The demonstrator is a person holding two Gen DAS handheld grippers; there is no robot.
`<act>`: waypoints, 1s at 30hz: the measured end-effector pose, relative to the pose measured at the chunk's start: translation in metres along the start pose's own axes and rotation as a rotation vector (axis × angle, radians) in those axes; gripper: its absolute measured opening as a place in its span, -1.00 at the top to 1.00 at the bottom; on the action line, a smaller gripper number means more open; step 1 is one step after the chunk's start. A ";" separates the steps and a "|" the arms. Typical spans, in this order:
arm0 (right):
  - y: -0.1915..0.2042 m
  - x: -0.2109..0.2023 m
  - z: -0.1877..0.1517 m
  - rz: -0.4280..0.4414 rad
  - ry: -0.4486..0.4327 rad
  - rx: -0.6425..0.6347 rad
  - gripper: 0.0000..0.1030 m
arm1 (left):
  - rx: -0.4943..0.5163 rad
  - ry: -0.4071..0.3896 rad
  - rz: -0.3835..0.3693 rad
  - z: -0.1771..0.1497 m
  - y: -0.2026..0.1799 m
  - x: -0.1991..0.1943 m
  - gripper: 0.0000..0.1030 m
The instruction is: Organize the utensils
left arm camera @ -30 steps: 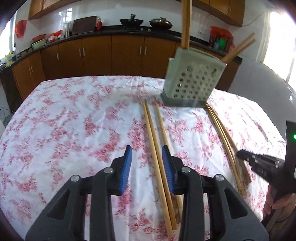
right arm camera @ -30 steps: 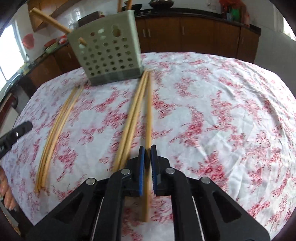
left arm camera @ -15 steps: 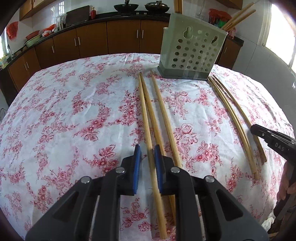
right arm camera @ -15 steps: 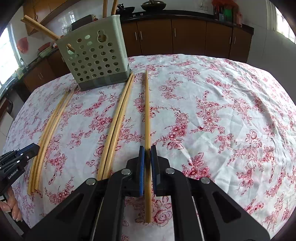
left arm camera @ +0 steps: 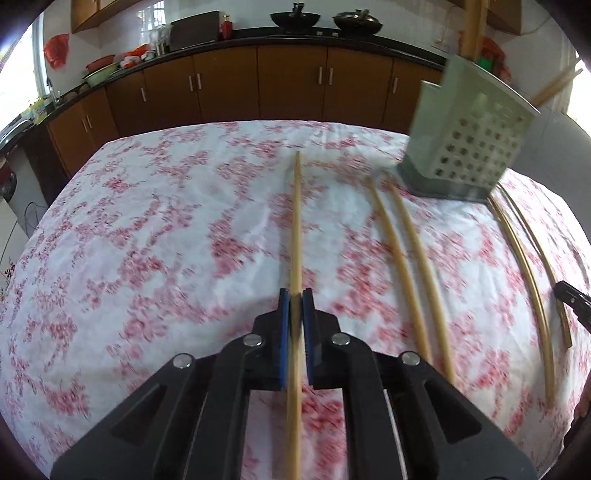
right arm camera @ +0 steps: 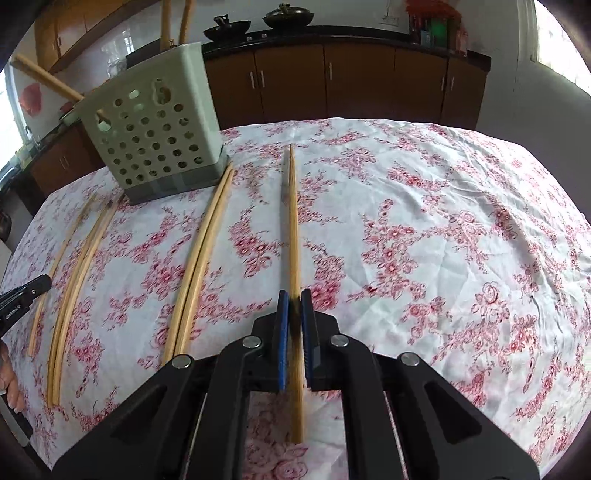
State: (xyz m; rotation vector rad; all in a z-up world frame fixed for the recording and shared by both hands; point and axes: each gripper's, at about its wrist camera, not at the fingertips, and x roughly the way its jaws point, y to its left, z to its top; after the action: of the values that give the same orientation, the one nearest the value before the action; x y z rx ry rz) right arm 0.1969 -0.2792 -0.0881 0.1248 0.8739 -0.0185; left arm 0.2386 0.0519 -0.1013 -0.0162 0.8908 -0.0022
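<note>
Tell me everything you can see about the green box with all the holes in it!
The holder is a pale green, plastic-looking box with rows of round holes and a darker grey base. It stands upright on the flowery tablecloth, near the table's far edge. Wooden chopsticks stick out of its top, one leaning sideways. More chopsticks lie on the cloth close to its base; whether any touch it is unclear.

Perforated holder [right arm camera: 155, 136] and loose chopsticks [right arm camera: 199, 254] crowd the tablecloth's [right arm camera: 443, 229] left; its right half lies bare.
</note>
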 end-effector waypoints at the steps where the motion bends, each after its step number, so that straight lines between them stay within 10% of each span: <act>1: -0.001 0.002 0.003 -0.008 -0.001 0.002 0.85 | -0.011 -0.001 -0.007 0.003 0.004 0.002 0.79; 30: -0.001 0.006 0.006 -0.019 -0.019 0.007 0.84 | -0.026 -0.004 -0.025 0.007 0.013 0.006 0.79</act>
State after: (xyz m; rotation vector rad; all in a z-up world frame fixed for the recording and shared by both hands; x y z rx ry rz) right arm 0.2052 -0.2808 -0.0891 0.1225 0.8564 -0.0406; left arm 0.2478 0.0646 -0.1018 -0.0520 0.8870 -0.0141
